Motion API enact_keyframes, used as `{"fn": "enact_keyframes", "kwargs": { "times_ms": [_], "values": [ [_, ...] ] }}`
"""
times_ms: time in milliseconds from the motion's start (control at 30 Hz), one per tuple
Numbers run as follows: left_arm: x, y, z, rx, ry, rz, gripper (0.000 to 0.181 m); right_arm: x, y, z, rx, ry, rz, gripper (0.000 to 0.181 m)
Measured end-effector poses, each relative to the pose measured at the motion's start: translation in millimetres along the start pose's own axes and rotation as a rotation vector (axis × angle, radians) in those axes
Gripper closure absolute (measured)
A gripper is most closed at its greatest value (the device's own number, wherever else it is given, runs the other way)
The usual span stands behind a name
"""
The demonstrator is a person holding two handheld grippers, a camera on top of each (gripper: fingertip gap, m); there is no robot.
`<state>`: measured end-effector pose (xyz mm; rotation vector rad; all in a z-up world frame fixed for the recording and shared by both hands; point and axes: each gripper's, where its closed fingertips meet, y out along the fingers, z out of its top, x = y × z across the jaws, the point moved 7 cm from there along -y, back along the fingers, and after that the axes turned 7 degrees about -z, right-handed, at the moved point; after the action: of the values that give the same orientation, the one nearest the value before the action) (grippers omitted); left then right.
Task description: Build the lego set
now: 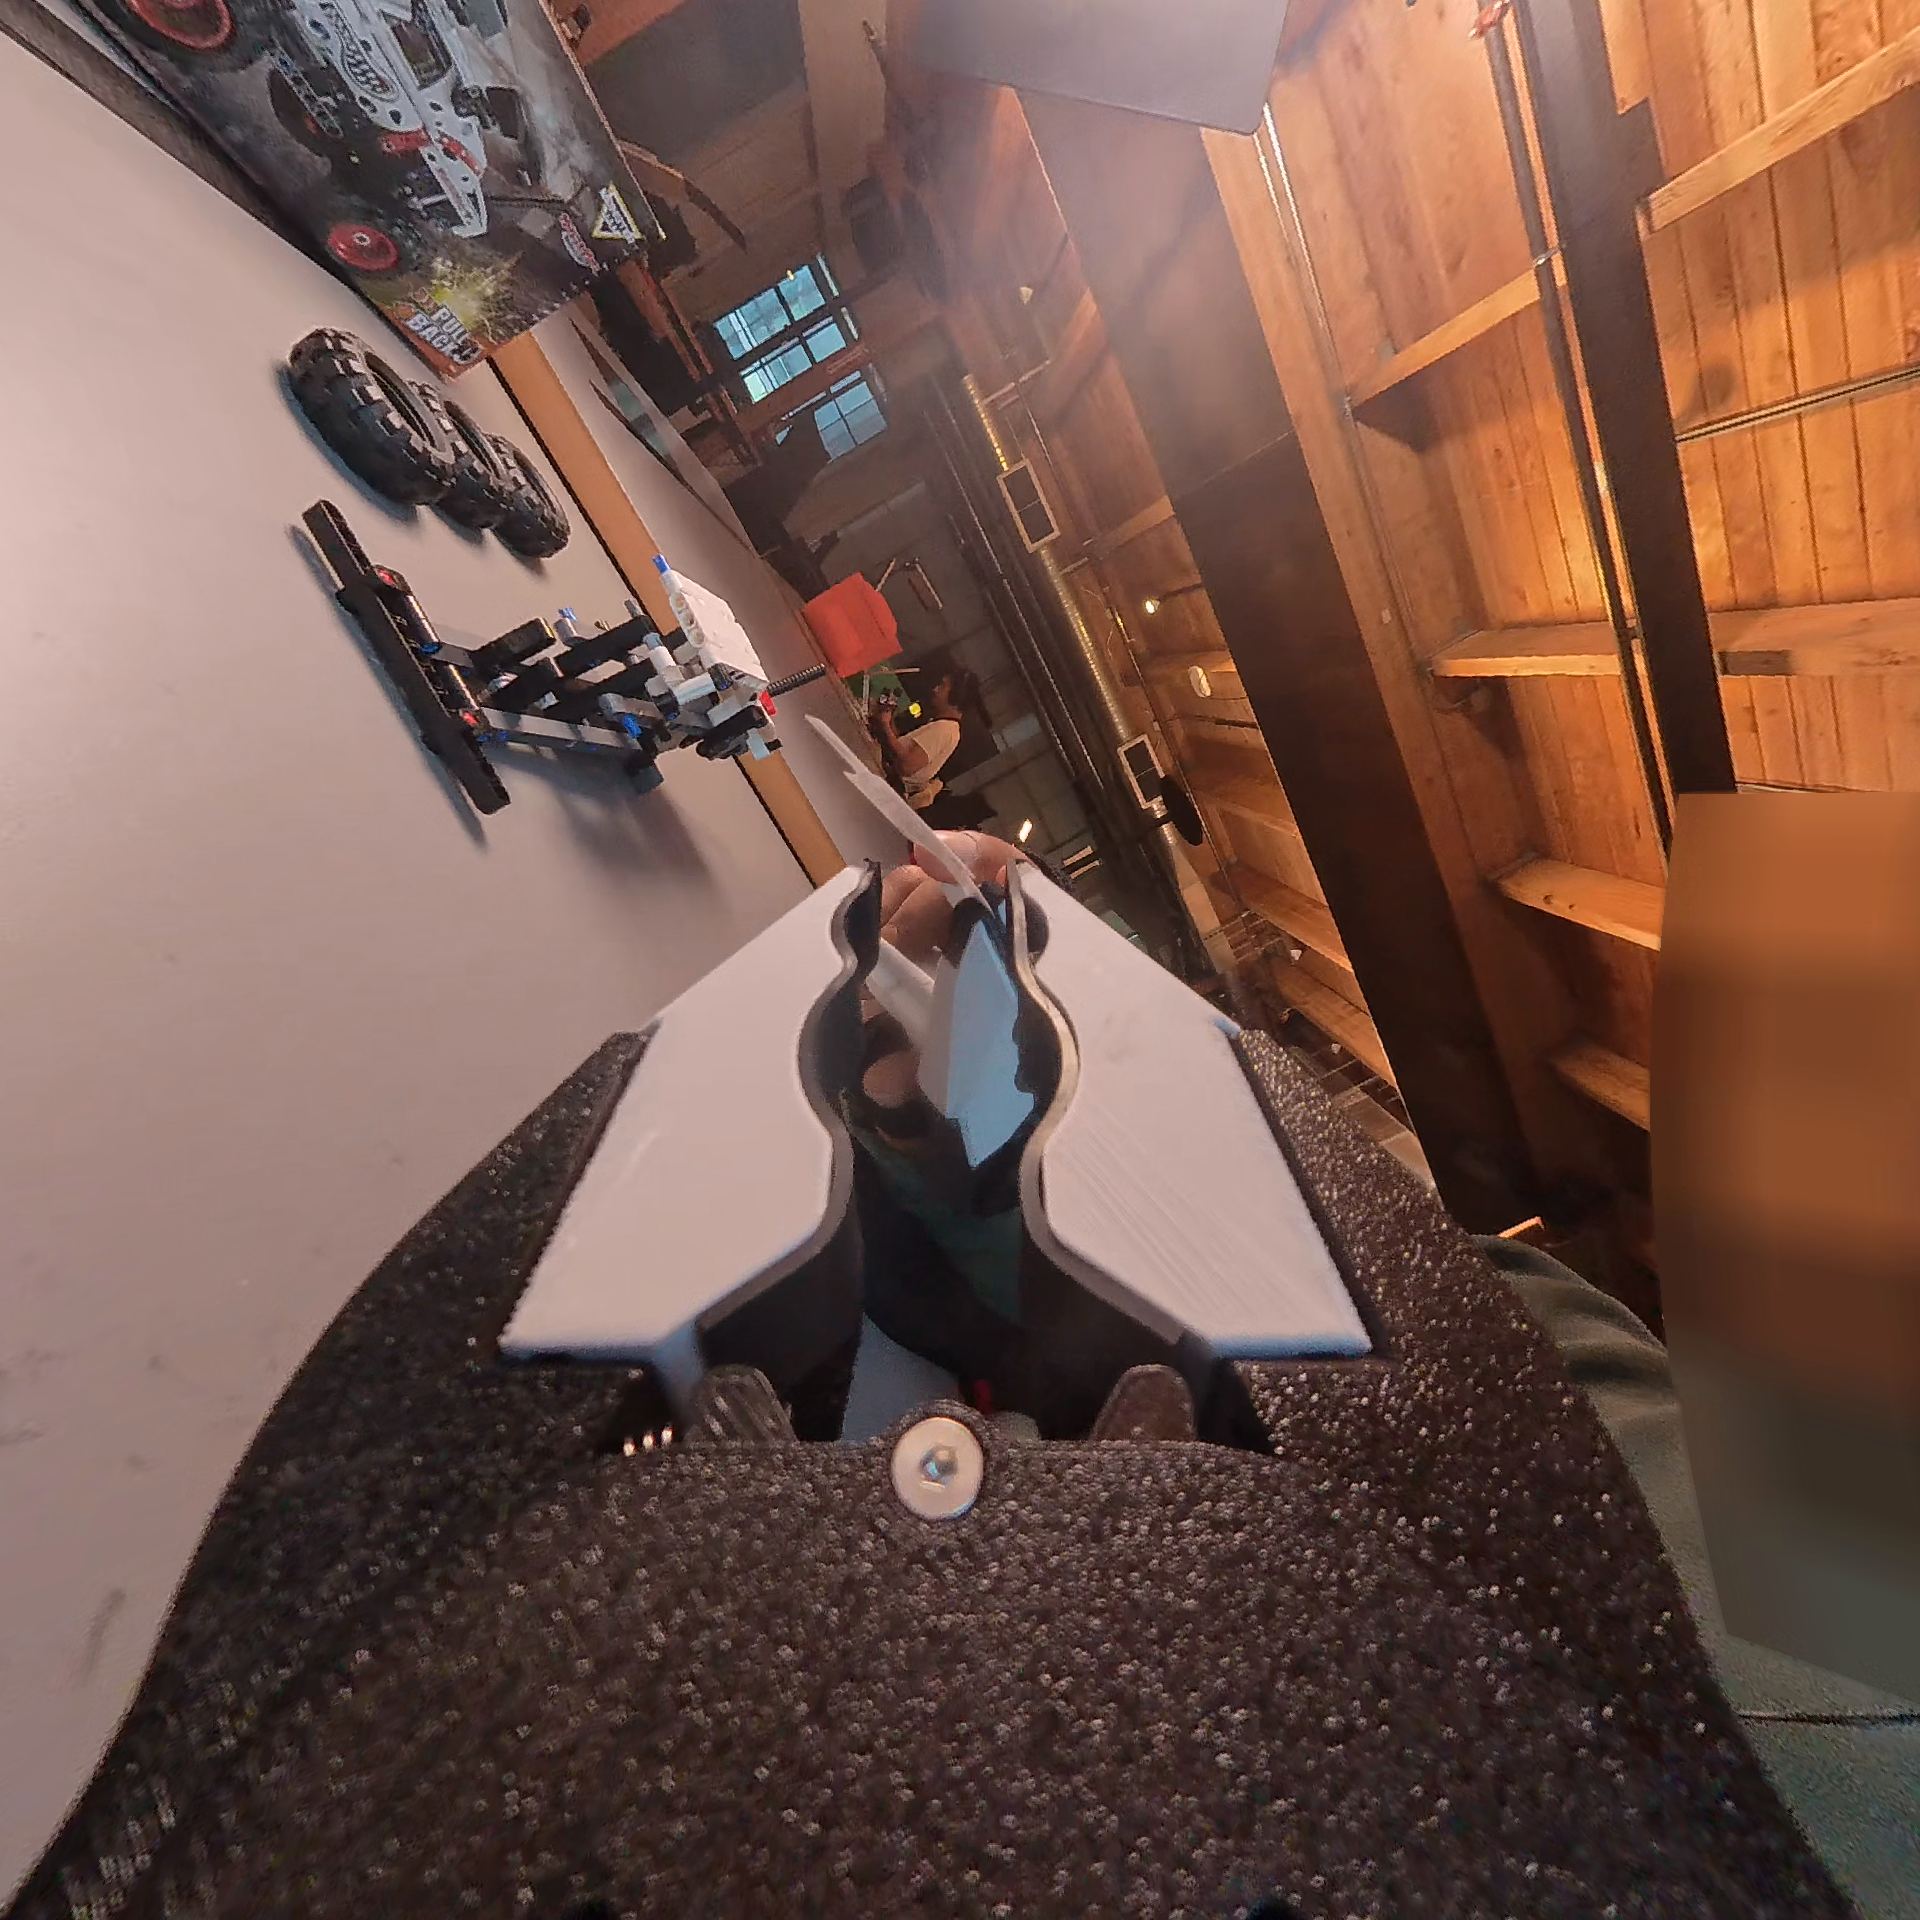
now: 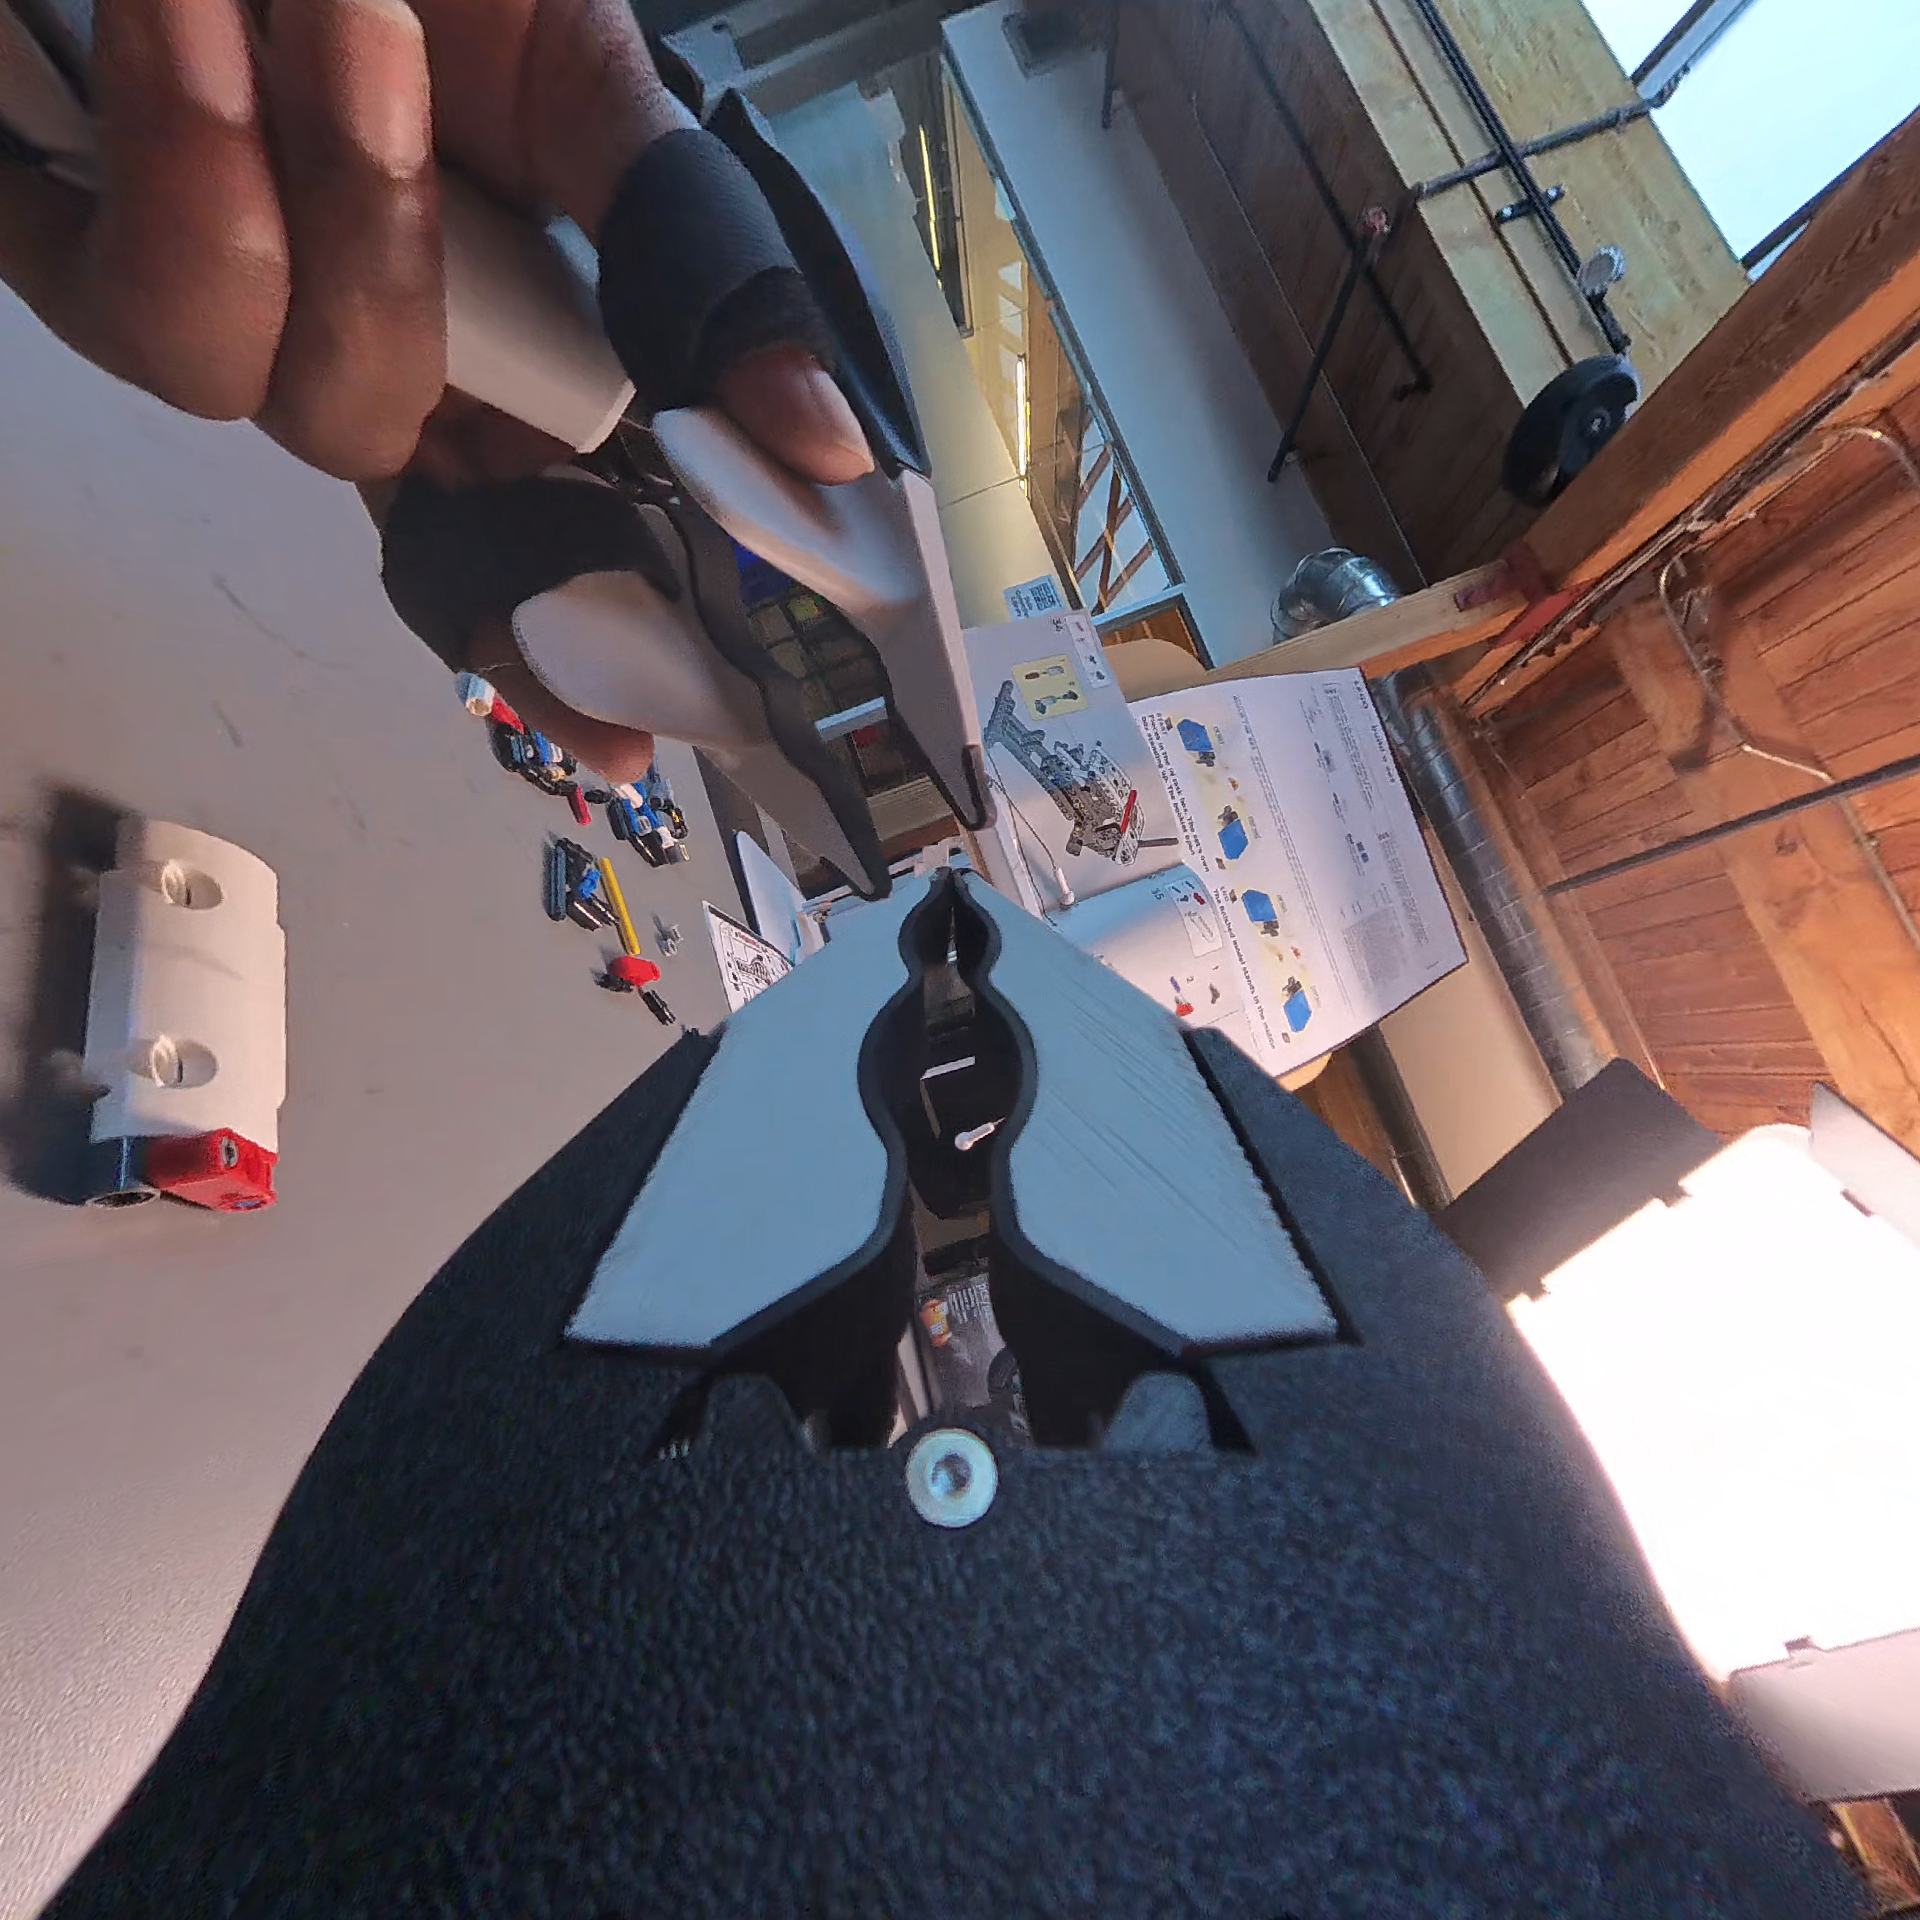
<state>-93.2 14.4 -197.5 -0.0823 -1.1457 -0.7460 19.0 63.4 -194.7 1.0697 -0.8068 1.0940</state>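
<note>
In the left wrist view, a partly built black and white Lego chassis (image 1: 582, 675) lies on the grey table (image 1: 208, 935), with black tyres (image 1: 426, 447) beside it. My left gripper (image 1: 940, 883) is open, and the tip of the right gripper shows between its fingers. In the right wrist view, my right gripper (image 2: 951, 881) is shut at the tips; I cannot tell if it pinches anything. The left gripper (image 2: 923, 852), held by a hand (image 2: 260, 208), straddles the right gripper's tip in the air. A white motor block with a red end (image 2: 187, 1018) lies at the left.
The set's box (image 1: 416, 156) stands at the table's far side. Loose small pieces (image 2: 603, 831), a sticker sheet (image 2: 748, 966) and the open instruction booklet (image 2: 1195, 831) lie ahead of the grippers. A table edge (image 1: 644, 582) runs behind the chassis. The tips of both grippers are at nearly the same place.
</note>
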Motion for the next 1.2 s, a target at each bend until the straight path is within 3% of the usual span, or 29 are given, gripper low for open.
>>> {"fn": "enact_keyframes", "kwargs": {
  "times_ms": [300, 600, 733, 800, 900, 1000, 1067, 1133, 1200],
  "values": [
    [1.9, -2.1, 2.5, 0.013, 0.032, 0.004, 0.181, -7.8, 0.2, 1.8, 0.009, -0.034, 0.029, 0.181],
    [2.9, -1.5, 4.3, -0.024, 0.146, 0.076, 0.181, -11.5, 2.1, 0.7, 0.0, -0.024, 0.054, 0.181],
    [-4.1, -2.2, 3.3, -0.019, 0.149, 0.097, 0.181, -15.4, 4.3, -3.3, -0.012, -0.017, 0.087, 0.172],
    [-8.6, -2.9, 3.2, -0.001, 0.139, 0.105, 0.181, -21.4, 3.5, -3.6, -0.001, -0.004, 0.153, 0.154],
    [-8.8, -4.7, 8.6, 0.005, 0.156, 0.107, 0.181, -28.0, 1.9, -1.4, 0.003, 0.003, 0.194, 0.143],
    [-6.6, -7.5, 13.4, -0.077, 0.244, 0.139, 0.181, -15.0, 2.7, 0.7, 0.009, 0.236, 0.217, 0.134],
    [-4.9, -12.3, 17.4, -0.174, 0.325, 0.174, 0.181, 4.1, 3.2, -2.2, 0.009, 0.515, 0.244, 0.134],
    [-3.8, -16.2, 15.0, -0.338, 0.352, 0.182, 0.181, 17.9, 5.2, -13.8, -0.036, 0.809, 0.332, 0.139],
    [-7.0, -19.9, 6.8, -0.518, 0.385, 0.214, 0.181, 19.9, 4.5, -25.1, -0.072, 1.072, 0.528, 0.146]
  ]
}}
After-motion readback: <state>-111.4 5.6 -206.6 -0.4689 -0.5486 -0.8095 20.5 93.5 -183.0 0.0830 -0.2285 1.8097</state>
